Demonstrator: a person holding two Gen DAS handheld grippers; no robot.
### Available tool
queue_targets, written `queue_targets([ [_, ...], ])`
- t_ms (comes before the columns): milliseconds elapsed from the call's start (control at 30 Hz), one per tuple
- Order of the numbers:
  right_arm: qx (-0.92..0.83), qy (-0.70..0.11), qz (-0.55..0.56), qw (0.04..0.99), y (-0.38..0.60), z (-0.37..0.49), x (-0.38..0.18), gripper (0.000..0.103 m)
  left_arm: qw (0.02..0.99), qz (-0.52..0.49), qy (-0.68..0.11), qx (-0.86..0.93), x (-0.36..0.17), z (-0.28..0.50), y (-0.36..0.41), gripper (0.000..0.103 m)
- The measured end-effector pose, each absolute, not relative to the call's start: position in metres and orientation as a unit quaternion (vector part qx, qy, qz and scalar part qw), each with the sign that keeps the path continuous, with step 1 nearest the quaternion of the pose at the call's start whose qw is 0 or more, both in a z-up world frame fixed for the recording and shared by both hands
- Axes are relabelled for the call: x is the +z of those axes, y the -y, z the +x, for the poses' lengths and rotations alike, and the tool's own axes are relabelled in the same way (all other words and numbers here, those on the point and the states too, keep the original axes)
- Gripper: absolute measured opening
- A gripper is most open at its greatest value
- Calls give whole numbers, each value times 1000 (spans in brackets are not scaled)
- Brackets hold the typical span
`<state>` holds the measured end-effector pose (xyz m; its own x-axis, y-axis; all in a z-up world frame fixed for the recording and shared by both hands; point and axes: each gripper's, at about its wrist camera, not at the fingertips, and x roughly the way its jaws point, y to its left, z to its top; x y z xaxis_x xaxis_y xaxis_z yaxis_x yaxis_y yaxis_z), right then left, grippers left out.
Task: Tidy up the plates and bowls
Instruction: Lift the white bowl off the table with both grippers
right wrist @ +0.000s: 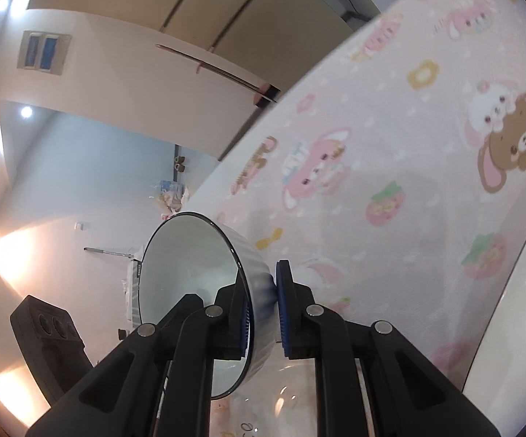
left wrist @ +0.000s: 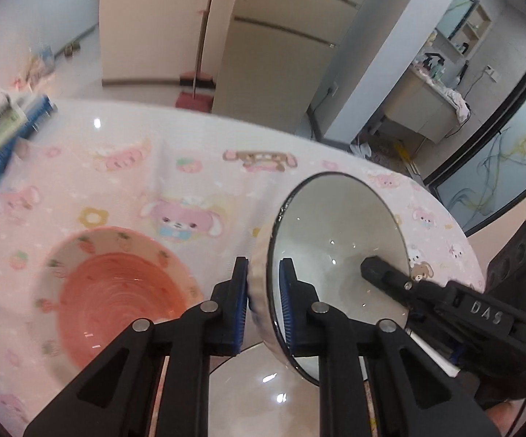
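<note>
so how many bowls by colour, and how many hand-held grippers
pink bowl: 1
white bowl: 1
hand-held grippers: 2, the left hand-held gripper and the right hand-held gripper
total: 4

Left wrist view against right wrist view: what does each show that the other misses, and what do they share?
Only the left wrist view shows the pink strawberry-print bowl resting on the table, the blue and white packages at the table's far left, and the right gripper reaching into the white bowl.

Only the right wrist view shows the brown bear print on the cloth.

Both show the white dark-rimmed bowl, its wall pinched by each view's own gripper, the left gripper, and the pink cartoon tablecloth.
</note>
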<state>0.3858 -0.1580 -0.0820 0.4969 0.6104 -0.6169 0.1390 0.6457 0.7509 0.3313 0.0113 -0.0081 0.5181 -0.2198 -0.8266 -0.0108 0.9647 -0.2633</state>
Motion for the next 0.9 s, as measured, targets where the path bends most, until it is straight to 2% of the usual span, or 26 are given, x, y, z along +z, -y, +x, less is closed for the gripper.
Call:
queue_targets([
  [167,221,-439,359,793,116,368,-43,15,905,-47,-422,-15,31,281,-32,16],
  [300,259,-416,326,809,77,353,-27,15,910,-99,-402,-30,39,260,-83,16],
  [600,220,-361,152,893,9,316,-25,14,910,-75,-408,20,-3,249,-102,17],
  [733,218,-376,139,890,3,318,-32,14,908,-83,-411,22,-13,253,-110,17],
  [900,202,-357,128,903,-4,317,-44,14,912,-66,-404,28,-25,257,-107,17],
])
